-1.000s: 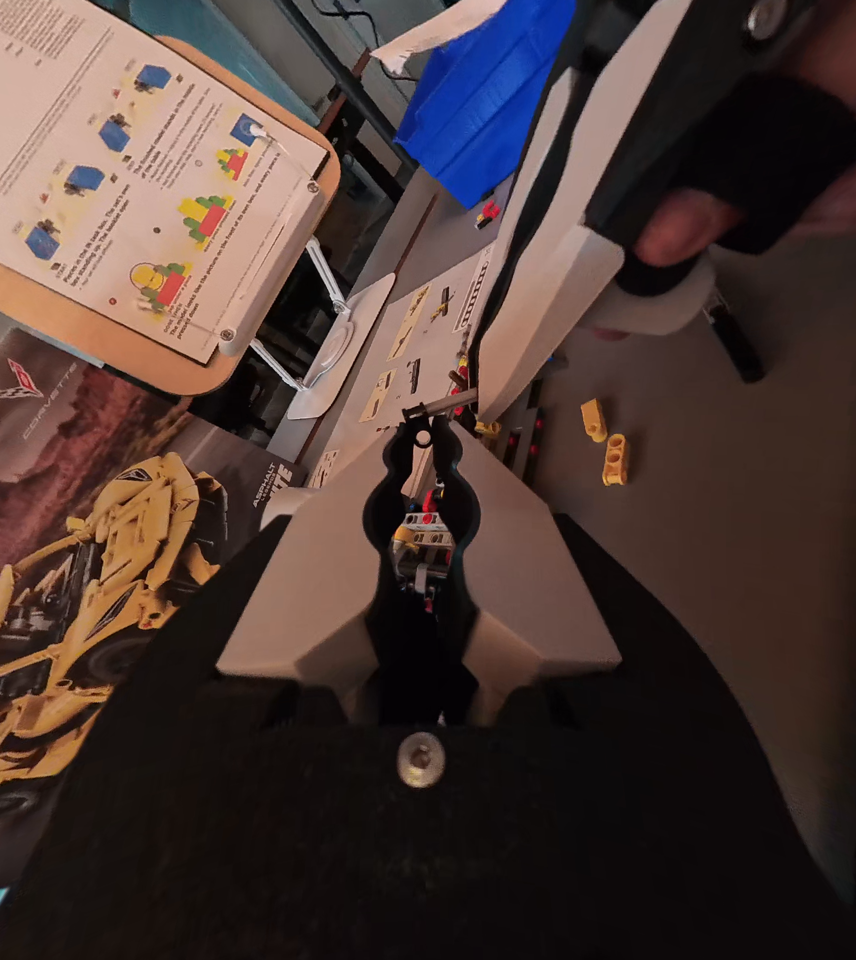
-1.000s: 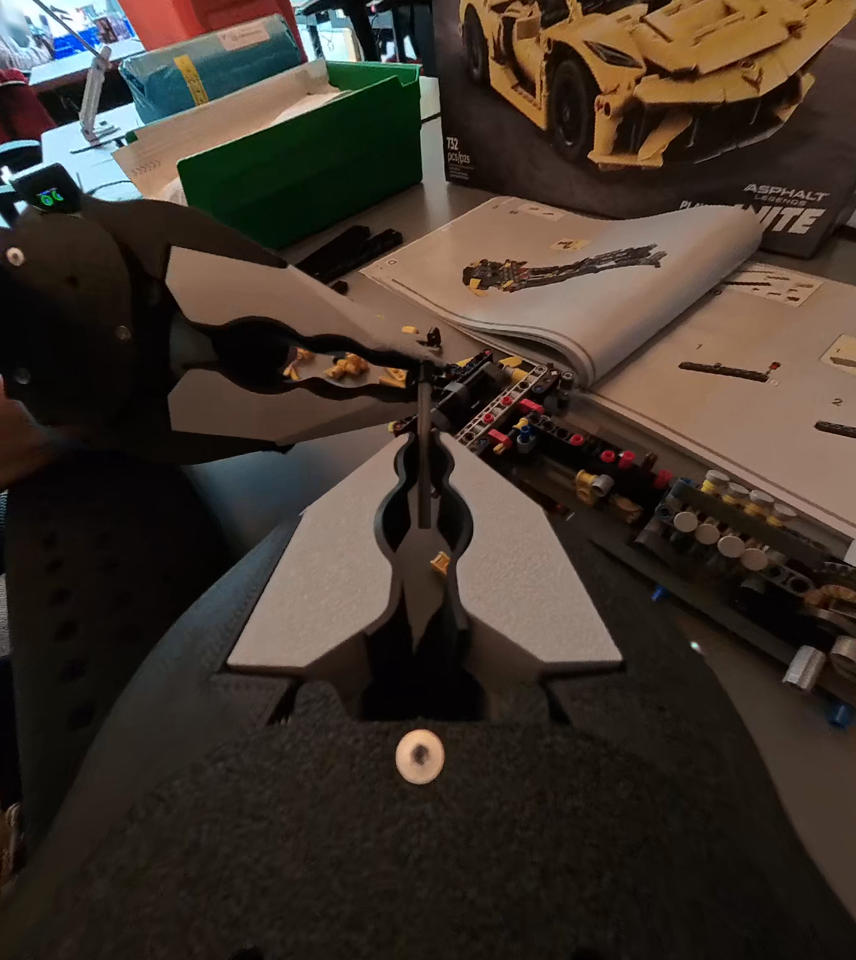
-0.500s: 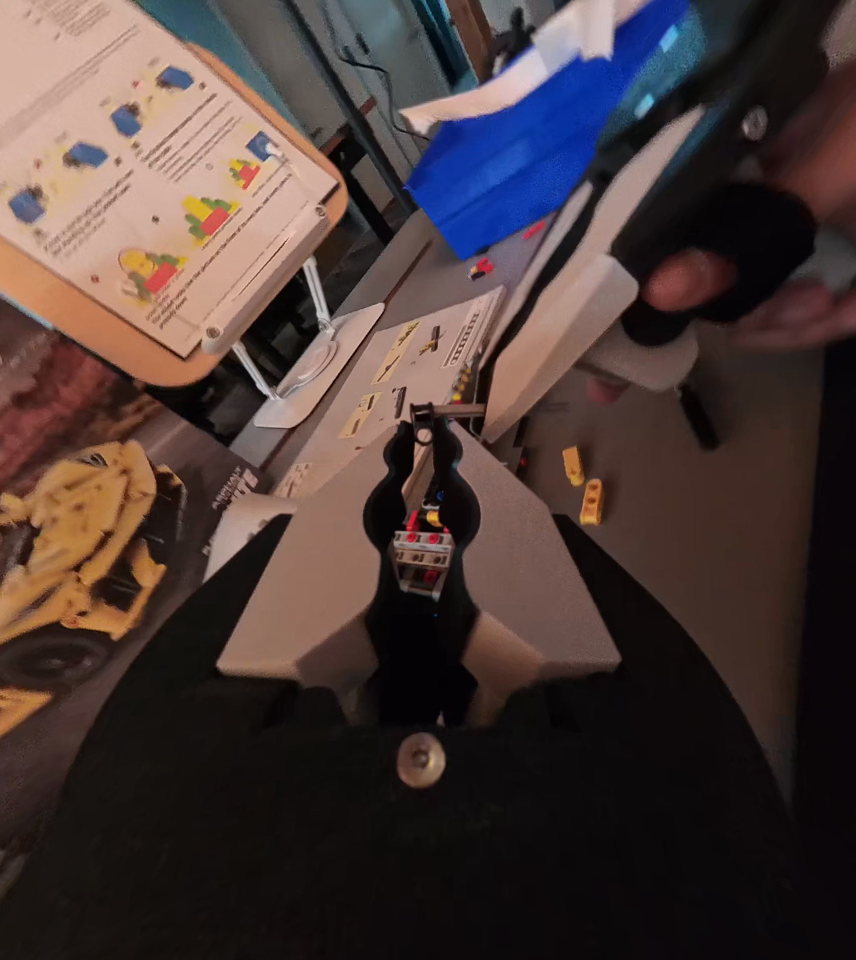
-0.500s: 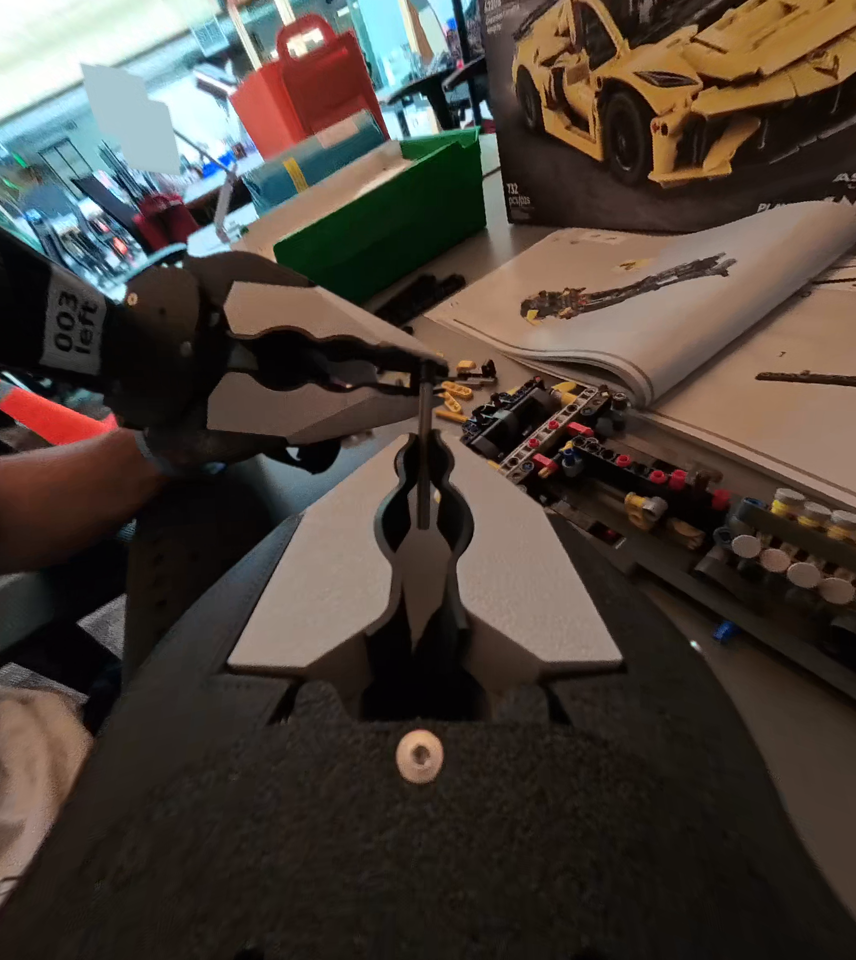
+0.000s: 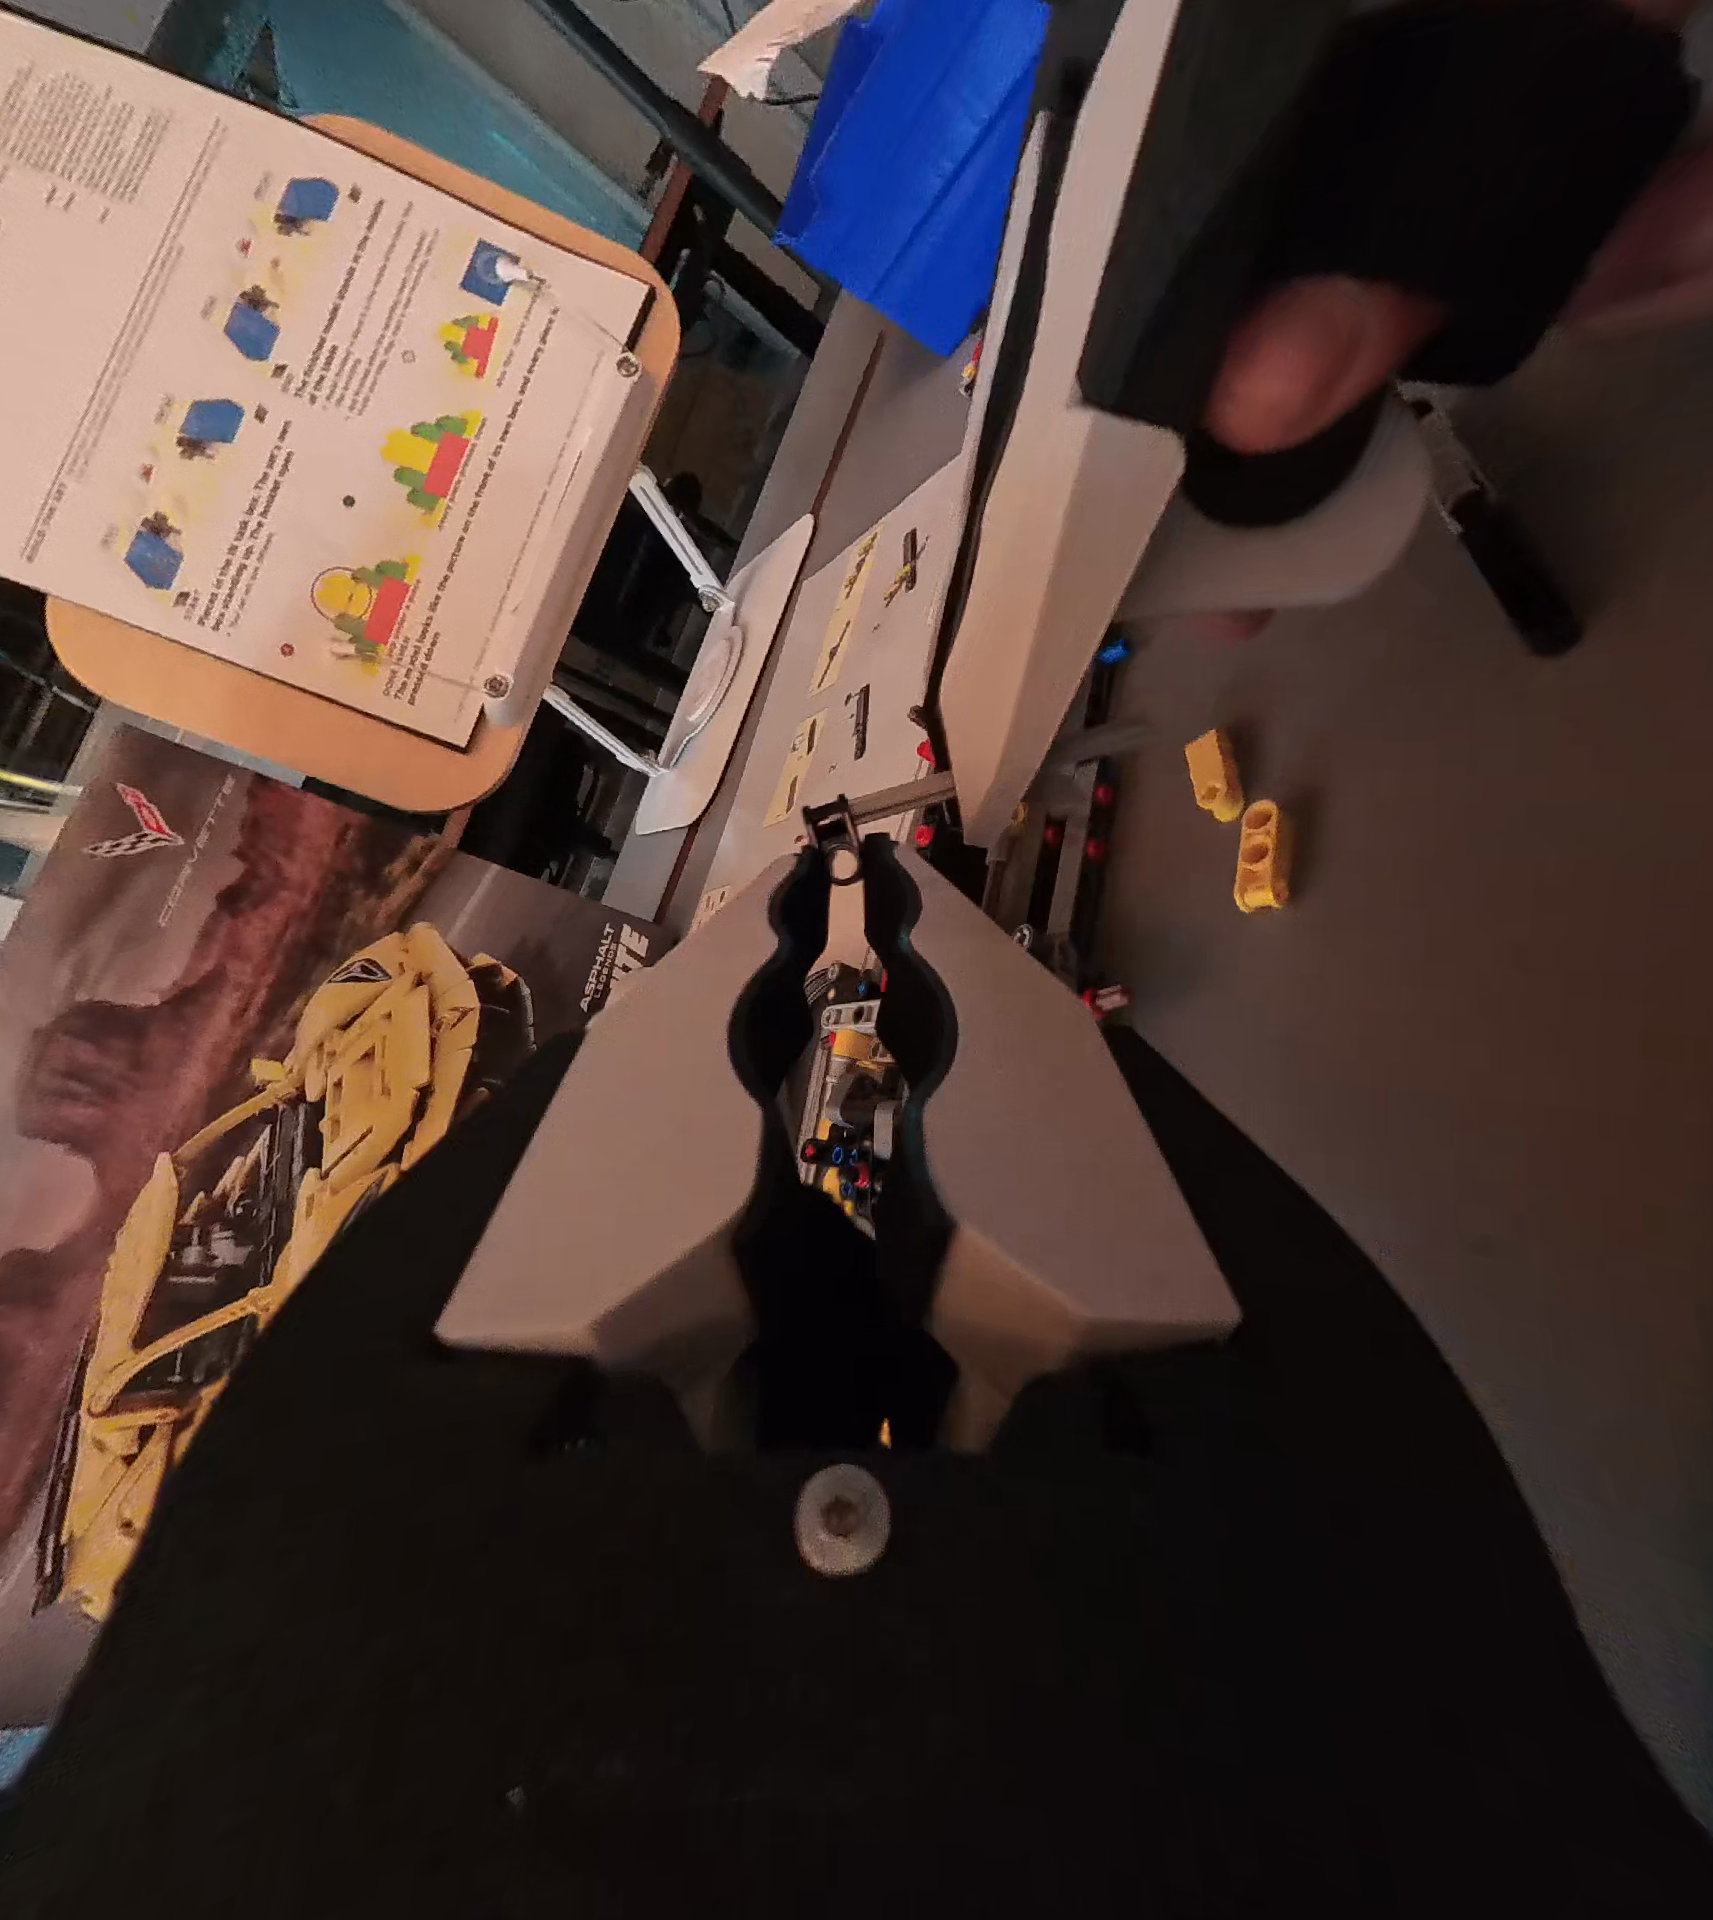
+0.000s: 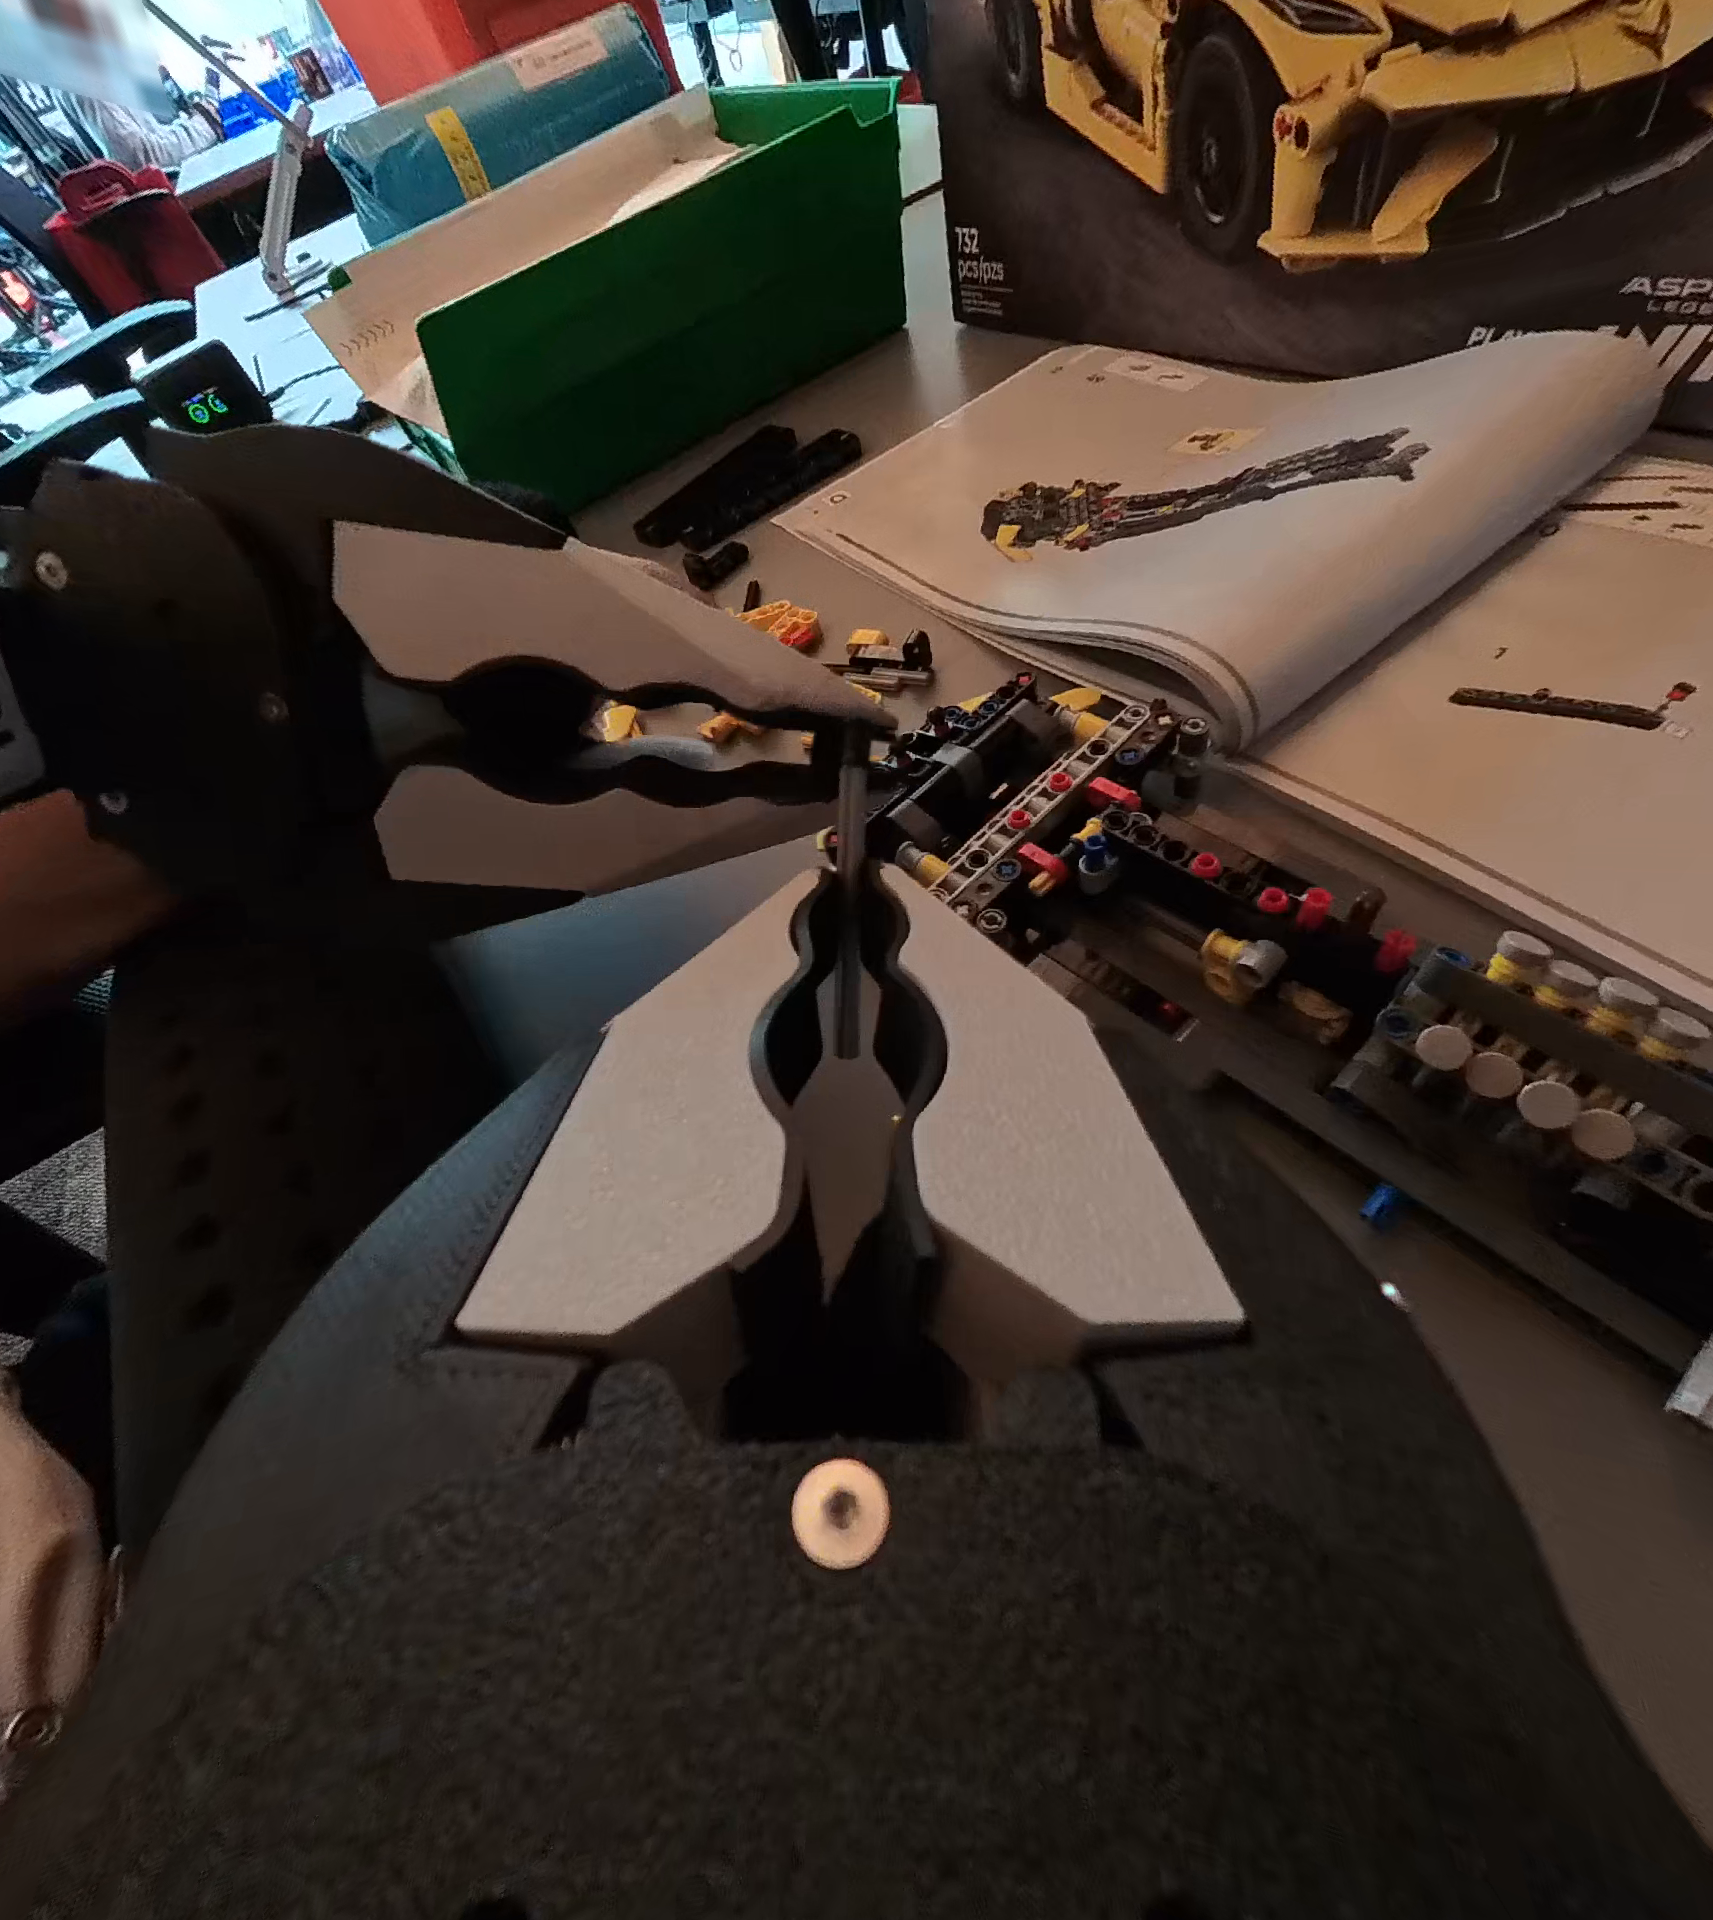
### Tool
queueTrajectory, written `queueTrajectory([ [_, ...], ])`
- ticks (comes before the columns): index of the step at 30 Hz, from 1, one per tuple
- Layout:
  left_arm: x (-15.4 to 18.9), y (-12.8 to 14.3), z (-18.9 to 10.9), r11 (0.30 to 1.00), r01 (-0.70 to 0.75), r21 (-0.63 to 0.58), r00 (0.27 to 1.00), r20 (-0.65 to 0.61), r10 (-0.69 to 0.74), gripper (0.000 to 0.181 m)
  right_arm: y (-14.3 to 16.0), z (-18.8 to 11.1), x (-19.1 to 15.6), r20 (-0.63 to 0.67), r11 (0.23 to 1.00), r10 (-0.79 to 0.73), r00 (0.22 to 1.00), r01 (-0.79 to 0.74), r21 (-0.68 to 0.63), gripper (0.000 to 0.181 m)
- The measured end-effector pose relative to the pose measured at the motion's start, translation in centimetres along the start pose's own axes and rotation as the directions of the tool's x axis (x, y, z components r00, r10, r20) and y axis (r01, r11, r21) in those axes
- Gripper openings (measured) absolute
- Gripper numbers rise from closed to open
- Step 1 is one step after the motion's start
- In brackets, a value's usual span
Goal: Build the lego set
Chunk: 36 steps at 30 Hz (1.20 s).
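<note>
My right gripper (image 6: pixel 847 878) is shut on a dark grey axle (image 6: pixel 849 966) that sticks up past its tips. My left gripper (image 6: pixel 847 732) comes in from the left and is shut on a small black connector (image 5: pixel 836 831) at the axle's far end. In the left wrist view the left gripper (image 5: pixel 841 857) holds the connector, and the axle (image 5: pixel 899 800) runs right to the right gripper (image 5: pixel 966 805). The long part-built chassis (image 6: pixel 1143 831) lies on the table just beyond both grippers. It also shows between my left fingers (image 5: pixel 847 1091).
An open instruction booklet (image 6: pixel 1247 551) and the set's box (image 6: pixel 1351 156) lie behind the chassis. A green bin (image 6: pixel 665 301), black beams (image 6: pixel 748 483) and small loose pieces (image 6: pixel 831 644) sit at the back left. Two yellow pieces (image 5: pixel 1236 831), a clipboard stand (image 5: pixel 312 416) and a blue bin (image 5: pixel 914 177) show in the left wrist view. Only a small space, under 4 cm, lies between the two pairs of fingers.
Both grippers have kept their grips and stayed joined at the axle. The pair swung away and back, so both views shifted.
</note>
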<state>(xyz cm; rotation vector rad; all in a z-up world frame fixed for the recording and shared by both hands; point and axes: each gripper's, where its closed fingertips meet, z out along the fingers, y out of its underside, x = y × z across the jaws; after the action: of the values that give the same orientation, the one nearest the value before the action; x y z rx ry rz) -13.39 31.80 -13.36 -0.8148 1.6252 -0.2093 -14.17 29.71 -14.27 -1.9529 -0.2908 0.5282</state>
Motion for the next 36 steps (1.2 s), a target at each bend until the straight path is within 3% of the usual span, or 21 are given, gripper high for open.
queueTrajectory([
  [9, 0.1, -0.3, -0.5, 0.999, -0.030, 0.029, 0.999, -0.032, 0.031, 0.005, -0.2, -0.2, -0.7, 0.065, 0.999, 0.032, 0.997, -0.033, 0.010, 0.002],
  [12, -0.3, -0.7, -0.9, 0.971, 0.224, 0.081, 0.968, -0.136, -0.212, 0.005, -1.3, -0.8, -1.7, 0.153, 0.998, -0.015, 0.988, 0.005, 0.066, 0.007],
  [15, -0.3, -0.4, -1.1, 0.911, 0.409, 0.055, 0.888, -0.254, -0.384, 0.004, -1.3, -2.4, -2.3, 0.198, 0.959, -0.284, 0.938, 0.279, 0.051, 0.055],
  [18, 0.9, -1.9, -2.2, 0.835, 0.547, 0.067, 0.767, -0.439, -0.467, 0.005, -1.0, -3.7, -2.8, 0.241, 0.897, -0.422, 0.874, 0.441, -0.026, 0.060],
  [21, 1.9, -3.4, -3.2, 0.827, 0.553, 0.101, 0.730, -0.537, -0.423, 0.005, 0.2, -4.2, -4.1, 0.390, 0.842, -0.460, 0.798, 0.531, -0.093, 0.058],
  [25, 3.9, -3.3, -3.3, 0.879, 0.470, 0.083, 0.748, -0.566, -0.347, 0.006, 1.0, -4.3, -4.8, 0.488, 0.781, -0.480, 0.729, 0.608, -0.140, 0.064],
  [31, 5.2, -2.5, -2.8, 0.927, 0.369, 0.064, 0.789, -0.549, -0.276, 0.005, 2.4, -3.8, -4.9, 0.549, 0.704, -0.473, 0.689, 0.670, -0.235, 0.069],
  [36, 5.0, -2.5, -2.9, 0.925, 0.376, 0.062, 0.786, -0.551, -0.282, 0.005, 3.0, -3.2, -4.8, 0.561, 0.635, -0.505, 0.655, 0.723, -0.272, 0.066],
])
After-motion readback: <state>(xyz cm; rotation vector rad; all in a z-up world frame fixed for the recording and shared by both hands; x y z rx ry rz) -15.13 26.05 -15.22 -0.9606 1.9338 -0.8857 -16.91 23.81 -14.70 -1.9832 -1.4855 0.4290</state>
